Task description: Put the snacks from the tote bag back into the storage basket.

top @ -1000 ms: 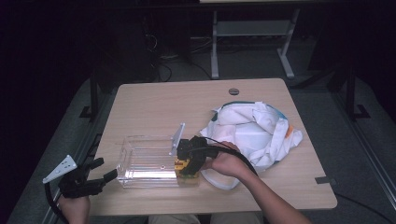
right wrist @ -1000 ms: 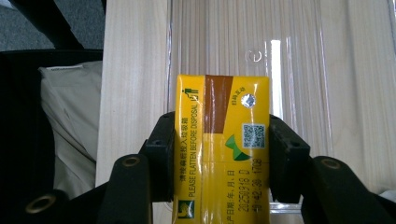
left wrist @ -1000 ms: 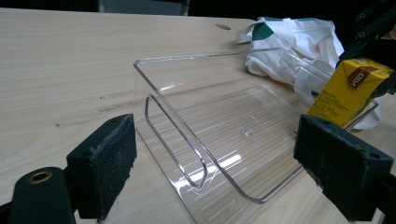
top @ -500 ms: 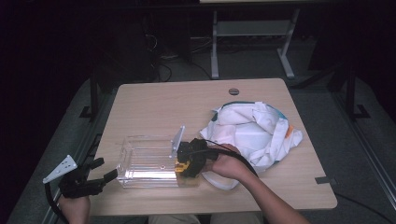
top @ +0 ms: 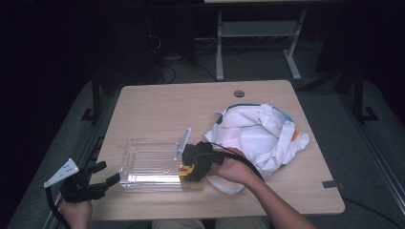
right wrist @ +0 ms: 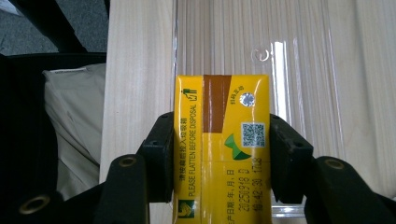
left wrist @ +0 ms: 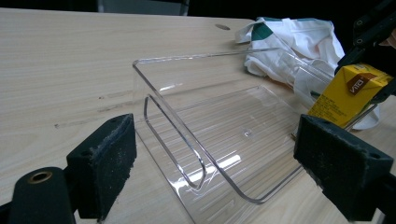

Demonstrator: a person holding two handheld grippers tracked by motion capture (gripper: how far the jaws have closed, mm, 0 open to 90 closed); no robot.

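A clear plastic tray (top: 143, 143) lies on the wooden table near its front left. My right gripper (top: 193, 164) is shut on a yellow drink carton (top: 186, 169) and holds it at the tray's right end. In the right gripper view the carton (right wrist: 222, 140) is squeezed between both pads of my right gripper (right wrist: 222, 158), with the ribbed tray (right wrist: 303, 70) beyond it. My left gripper (top: 102, 179) stands open just off the tray's left end. In the left gripper view my left gripper (left wrist: 224, 163) faces the tray (left wrist: 187, 121) end-on, with the carton (left wrist: 348, 93) at the far side.
A crumpled white bag with teal trim (top: 258, 136) lies on the table to the right of the tray, against the right hand. A clear flap (top: 184, 140) stands up at the tray's right end. A round cable hole (top: 239, 93) sits near the table's back edge.
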